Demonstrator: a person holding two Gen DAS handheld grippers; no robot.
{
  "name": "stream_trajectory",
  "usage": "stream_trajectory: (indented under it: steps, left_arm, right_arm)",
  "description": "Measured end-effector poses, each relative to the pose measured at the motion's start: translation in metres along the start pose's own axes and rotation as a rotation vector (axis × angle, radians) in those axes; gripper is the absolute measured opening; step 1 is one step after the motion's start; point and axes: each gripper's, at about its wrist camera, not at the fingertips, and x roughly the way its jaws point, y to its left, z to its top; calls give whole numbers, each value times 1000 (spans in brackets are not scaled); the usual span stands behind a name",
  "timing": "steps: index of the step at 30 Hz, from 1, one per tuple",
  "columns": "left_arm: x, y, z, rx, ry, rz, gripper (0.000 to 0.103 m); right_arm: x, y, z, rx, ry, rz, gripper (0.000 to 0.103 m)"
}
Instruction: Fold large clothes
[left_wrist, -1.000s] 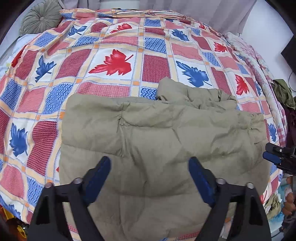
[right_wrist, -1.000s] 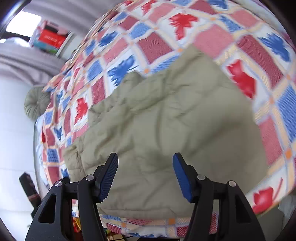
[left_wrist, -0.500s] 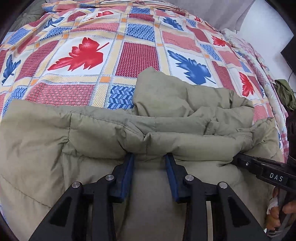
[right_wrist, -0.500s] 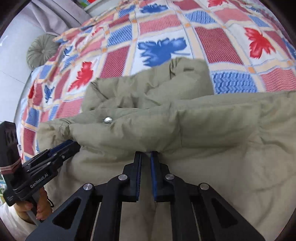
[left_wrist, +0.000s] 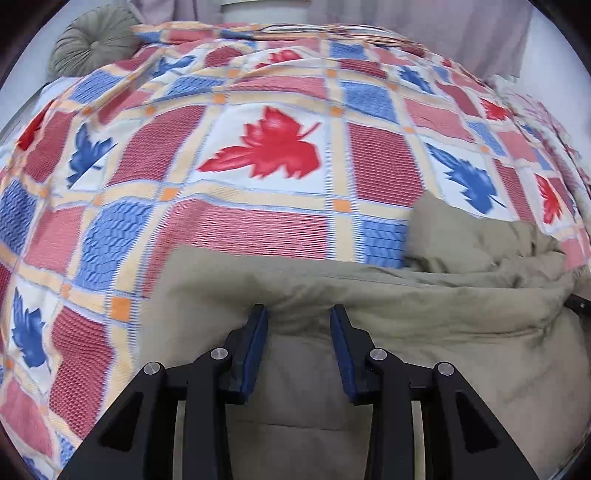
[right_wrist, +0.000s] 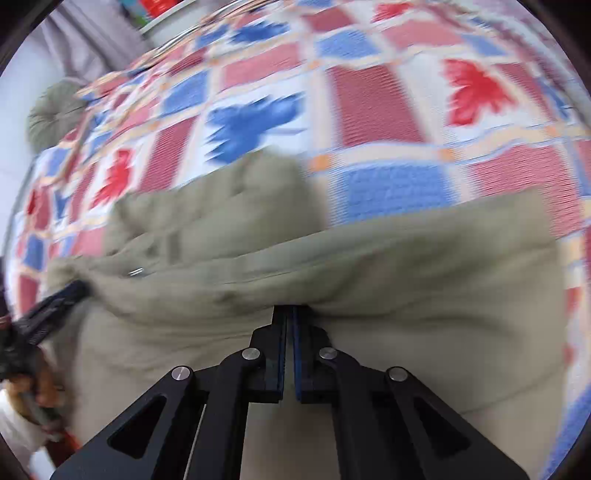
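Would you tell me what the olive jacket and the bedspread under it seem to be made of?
The olive jacket looks like a matte woven shell over soft padding: it puffs and creases in thick rolls. The bedspread looks like woven cotton, judging by its ribbed, textured squares; the fibre is uncertain.

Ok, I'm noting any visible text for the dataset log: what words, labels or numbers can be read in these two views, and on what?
Nothing can be read.
Side marking on the left tool, seen from the right wrist, its jaws having just been closing on the jacket: too blurred.
Print on the red object at the top edge: too blurred.
Jacket and bedspread: no text.
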Motion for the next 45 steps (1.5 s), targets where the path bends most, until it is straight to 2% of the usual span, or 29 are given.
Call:
stream_trajectory:
  steps: [3, 5, 9, 13, 19, 21, 28, 30, 31, 32, 37, 45]
  left_arm:
    - [8, 33, 3, -83, 14, 38, 39]
    - [22, 44, 2, -127, 56, 2, 39]
    - [41, 30, -1, -77, 65, 40, 39]
    - [52, 22, 2, -61, 68, 60, 40]
    - [42, 21, 4, -62, 81, 86, 42]
    - [36, 20, 4, -48, 91, 103, 42]
    - [5, 21, 0, -19, 110, 104, 43]
    - [-4, 21, -2, -17, 110, 105, 52]
    - [-9, 21, -4, -17, 105, 110, 62]
    - [-14, 22, -5, -18, 97, 111, 64]
    - [-33, 23, -17, -8, 106, 97, 64]
    - [-51, 24, -43, -13, 153, 81, 64]
  right_arm:
    - [-13, -40, 8, 72, -31, -122, 1]
    - [-21, -62, 9, 136, -45, -162, 1]
    - [-3, -94, 8, 260, 0, -115, 1]
    - [21, -101, 10, 295, 1, -122, 1]
    - [26, -99, 14, 289, 1, -140, 1]
    - [20, -98, 14, 296, 7, -138, 6]
    - [-10, -76, 7, 226, 2, -165, 7]
    - [-21, -70, 1, 228, -9, -160, 6]
    - [-25, -67, -1, 229, -15, -156, 7]
    - [-30, -63, -4, 230, -20, -149, 7]
    - [-55, -40, -21, 226, -34, -101, 7]
    - [-67, -1, -65, 238, 22, -12, 7]
